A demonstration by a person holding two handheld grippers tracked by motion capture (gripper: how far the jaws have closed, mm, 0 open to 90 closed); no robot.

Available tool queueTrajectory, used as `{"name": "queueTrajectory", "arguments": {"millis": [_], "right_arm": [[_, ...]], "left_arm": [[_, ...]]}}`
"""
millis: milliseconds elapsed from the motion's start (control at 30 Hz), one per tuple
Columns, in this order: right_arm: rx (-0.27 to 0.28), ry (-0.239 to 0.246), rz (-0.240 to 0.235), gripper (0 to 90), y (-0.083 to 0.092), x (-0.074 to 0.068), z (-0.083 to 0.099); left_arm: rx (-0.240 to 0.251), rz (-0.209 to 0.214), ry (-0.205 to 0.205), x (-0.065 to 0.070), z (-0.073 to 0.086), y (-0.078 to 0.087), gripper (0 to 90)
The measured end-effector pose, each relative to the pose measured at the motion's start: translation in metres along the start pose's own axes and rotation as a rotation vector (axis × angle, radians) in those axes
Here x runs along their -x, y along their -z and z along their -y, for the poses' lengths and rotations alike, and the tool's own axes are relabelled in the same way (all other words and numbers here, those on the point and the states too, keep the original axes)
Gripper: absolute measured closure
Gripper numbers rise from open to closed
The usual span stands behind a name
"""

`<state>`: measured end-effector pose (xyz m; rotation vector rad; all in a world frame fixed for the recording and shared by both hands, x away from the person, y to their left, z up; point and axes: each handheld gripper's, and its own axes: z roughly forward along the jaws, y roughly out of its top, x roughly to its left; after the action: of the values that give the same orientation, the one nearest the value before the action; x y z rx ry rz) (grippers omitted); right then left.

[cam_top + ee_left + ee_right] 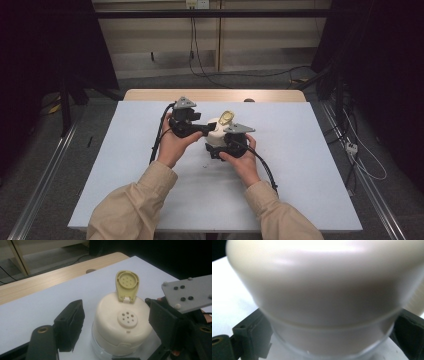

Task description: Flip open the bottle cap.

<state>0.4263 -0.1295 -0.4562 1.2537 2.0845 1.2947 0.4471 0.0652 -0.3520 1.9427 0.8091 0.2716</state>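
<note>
At centre frame in the high view, I have both grippers brought together over a small cream-lidded jar (216, 131) on the pale blue table (300, 165). The jar stands upright near the middle of the tabletop, its yellow flip cap (227, 117) swung up and open at the far side.

My left gripper (209, 128), left of centre, reaches in from the left toward the lid. In the left gripper view its jaws stand wide apart, one black pad (70, 323) at lower left clear of the lid, the other at the right edge; the cream lid (120, 323) sits between them at lower centre, not gripped. That view shows the ring of shaker holes (127, 318) on the lid's top and the matching studs inside the raised yellow flip cap (127, 285) above it. The grey plate (190, 292) of my other gripper is at the right of that frame.

My right gripper (220, 150), just below the jar in the high view, is closed on the jar's clear lower body. In the right gripper view the jar (324, 290) looms very close and blurred, with a black pad (252, 335) pressed against each side of the clear base at lower left and lower right.

Tan sleeves (135, 205) enter from the bottom edge.
</note>
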Motion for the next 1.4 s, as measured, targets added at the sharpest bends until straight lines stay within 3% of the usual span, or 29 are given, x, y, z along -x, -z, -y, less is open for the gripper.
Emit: {"name": "queueTrajectory", "arguments": {"millis": [167,533,733,967,1400], "right_arm": [[-0.029,0.024,-0.010,2.9,0.009,0.003,0.001],[0.028,0.003,-0.026,5.3,0.046,0.013,0.011],[0.034,0.037,-0.034,5.1,0.065,0.015,0.019],[0.033,0.054,-0.031,5.1,0.086,0.019,0.030],[0.032,0.087,-0.030,6.0,0.113,0.021,0.044]], "left_arm": [[-0.002,-0.004,-0.002,-0.001,0.007,0.008,21.8],[0.016,0.013,-0.001,-0.004,0.027,0.029,17.1],[0.003,0.022,0.011,-0.008,0.042,0.037,16.1],[-0.001,0.016,-0.006,-0.010,0.057,0.048,13.0],[-0.036,0.015,-0.004,-0.018,0.092,0.065,11.0]]}}
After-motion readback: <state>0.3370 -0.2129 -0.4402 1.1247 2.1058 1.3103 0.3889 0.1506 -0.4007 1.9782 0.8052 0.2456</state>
